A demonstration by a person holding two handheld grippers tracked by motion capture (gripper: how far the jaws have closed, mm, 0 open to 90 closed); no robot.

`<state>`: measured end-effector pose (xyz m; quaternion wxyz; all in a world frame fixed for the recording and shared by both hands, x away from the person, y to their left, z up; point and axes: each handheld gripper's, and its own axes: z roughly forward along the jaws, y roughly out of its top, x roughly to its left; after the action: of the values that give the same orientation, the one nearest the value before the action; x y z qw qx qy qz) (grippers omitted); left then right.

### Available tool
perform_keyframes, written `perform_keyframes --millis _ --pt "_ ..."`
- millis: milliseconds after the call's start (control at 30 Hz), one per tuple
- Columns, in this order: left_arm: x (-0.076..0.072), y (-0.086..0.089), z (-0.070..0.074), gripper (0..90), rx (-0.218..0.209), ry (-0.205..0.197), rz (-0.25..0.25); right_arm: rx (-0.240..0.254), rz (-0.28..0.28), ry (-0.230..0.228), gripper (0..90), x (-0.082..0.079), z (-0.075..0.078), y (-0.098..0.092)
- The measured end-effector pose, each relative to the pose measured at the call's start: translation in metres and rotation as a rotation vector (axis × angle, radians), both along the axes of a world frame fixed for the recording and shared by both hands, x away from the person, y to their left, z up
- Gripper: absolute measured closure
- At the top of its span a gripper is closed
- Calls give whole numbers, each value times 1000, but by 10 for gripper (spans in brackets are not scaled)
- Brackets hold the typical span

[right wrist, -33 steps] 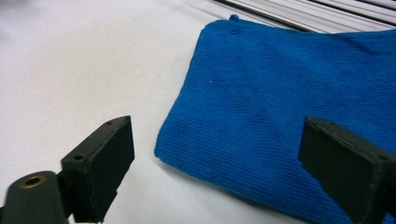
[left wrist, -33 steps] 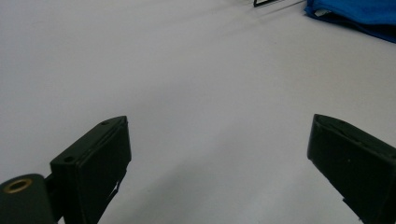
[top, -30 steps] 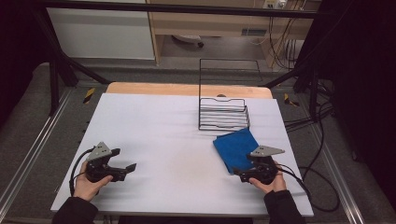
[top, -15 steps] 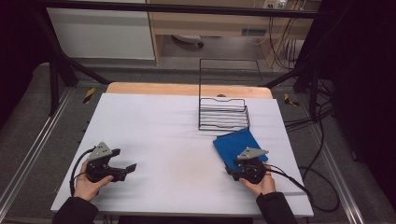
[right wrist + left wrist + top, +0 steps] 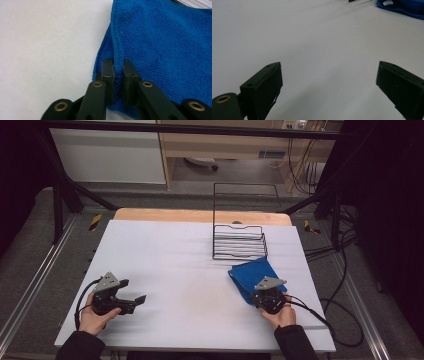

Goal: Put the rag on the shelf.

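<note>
No readable text, label, brand, number or sign appears anywhere on the table or the objects on it; a small white tag on the blue cloth [image 5: 402, 6] is too blurred to read.

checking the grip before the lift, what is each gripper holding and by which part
The right gripper, its jaws just closed, pinches the blue cloth by a raised fold at its near edge. The left gripper is open, holding nothing.

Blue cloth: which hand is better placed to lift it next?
Right. The right tongs have just closed on the blue cloth edge; the left tongs stand open over bare table.
</note>
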<state>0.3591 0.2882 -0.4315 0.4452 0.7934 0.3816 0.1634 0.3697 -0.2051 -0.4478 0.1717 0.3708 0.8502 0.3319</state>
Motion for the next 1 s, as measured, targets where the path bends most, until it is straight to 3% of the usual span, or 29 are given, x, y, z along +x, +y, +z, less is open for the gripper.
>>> perform_keyframes --millis 333,533,600,700,800,833,867,1000 --pt "0 1 0 71 2 0 0 68 3 34 864 0 9 -3" --pt "0 1 1 71 3 -4 1 101 41 55 864 -10 21 2" --pt "0 0 1 71 1 -3 0 82 43 76 863 -13 19 3" --pt "0 0 1 71 4 -6 0 17 29 85 853 -14 15 4" --pt "0 0 1 71 7 -5 0 17 23 90 831 -13 12 5" --pt "0 0 1 71 6 -6 1 25 28 87 769 -13 10 6" --pt "0 0 1 71 6 -6 1 25 28 87 769 -13 10 6" --pt "0 -1 0 71 5 1 0 128 47 48 578 -12 17 7"
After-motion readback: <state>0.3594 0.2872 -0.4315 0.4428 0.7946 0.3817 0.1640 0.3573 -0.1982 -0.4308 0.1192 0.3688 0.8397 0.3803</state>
